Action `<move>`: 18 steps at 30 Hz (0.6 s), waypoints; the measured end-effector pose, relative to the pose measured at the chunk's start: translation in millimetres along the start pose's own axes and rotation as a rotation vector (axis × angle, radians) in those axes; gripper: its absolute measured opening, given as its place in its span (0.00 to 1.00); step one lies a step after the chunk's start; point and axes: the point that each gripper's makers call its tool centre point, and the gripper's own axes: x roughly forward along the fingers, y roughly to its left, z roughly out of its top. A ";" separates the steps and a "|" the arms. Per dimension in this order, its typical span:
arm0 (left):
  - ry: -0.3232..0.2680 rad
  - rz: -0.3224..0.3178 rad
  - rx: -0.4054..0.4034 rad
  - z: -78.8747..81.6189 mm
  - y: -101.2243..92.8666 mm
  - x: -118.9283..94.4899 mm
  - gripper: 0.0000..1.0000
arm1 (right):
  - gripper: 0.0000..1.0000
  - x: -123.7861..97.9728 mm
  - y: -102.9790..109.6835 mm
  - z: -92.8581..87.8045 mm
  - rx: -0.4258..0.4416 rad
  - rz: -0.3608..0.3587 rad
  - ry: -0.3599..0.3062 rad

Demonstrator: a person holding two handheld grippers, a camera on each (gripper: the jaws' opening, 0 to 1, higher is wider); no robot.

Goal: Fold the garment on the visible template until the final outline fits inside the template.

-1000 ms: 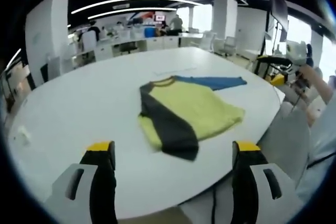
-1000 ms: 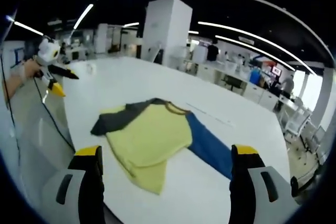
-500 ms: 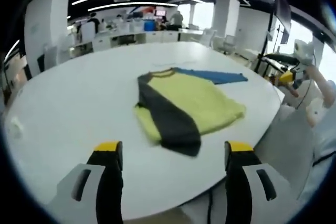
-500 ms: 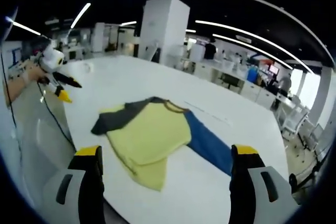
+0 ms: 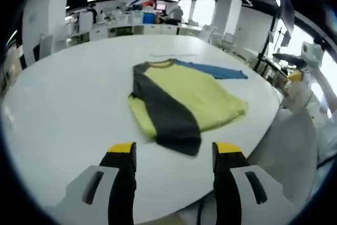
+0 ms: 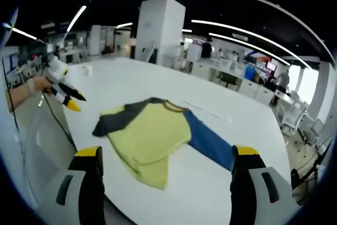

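Both hand-held grippers, left (image 5: 174, 151) and right (image 6: 166, 156), are held empty with jaws apart over the counter (image 5: 63, 104) edge, short of the half-folded garment (image 5: 184, 101), presumably before another fold.

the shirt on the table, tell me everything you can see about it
The shirt is a soft knit top with a yellow body, a dark grey sleeve folded across it, a blue sleeve stretched out flat, and a dark-edged neckline. It lies partly folded and a little rumpled on the white table, near the edge. Neither hand-held gripper touches it; both are open.
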 end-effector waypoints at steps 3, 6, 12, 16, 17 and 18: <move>-0.001 0.001 0.016 -1.1 1.6 6.8 0.46 | 1.00 -0.7 0.8 -0.6 0.003 -0.001 0.002; 0.026 -0.007 0.015 -6.4 4.1 13.9 0.43 | 1.00 -1.7 1.2 -0.8 0.006 -0.009 0.005; 0.034 -0.001 0.001 -9.5 14.7 24.3 0.39 | 1.00 -2.9 1.8 -1.0 0.007 -0.013 0.007; 0.035 0.001 -0.025 -10.9 20.4 31.0 0.38 | 1.00 -2.1 2.8 -1.2 0.013 -0.012 0.011; 0.038 0.000 -0.026 -11.6 20.9 31.9 0.37 | 1.00 -2.0 3.1 -1.3 0.013 -0.012 0.011; 0.052 -0.003 -0.024 -13.9 20.6 33.2 0.36 | 1.00 -1.7 3.2 -1.0 0.016 -0.013 0.011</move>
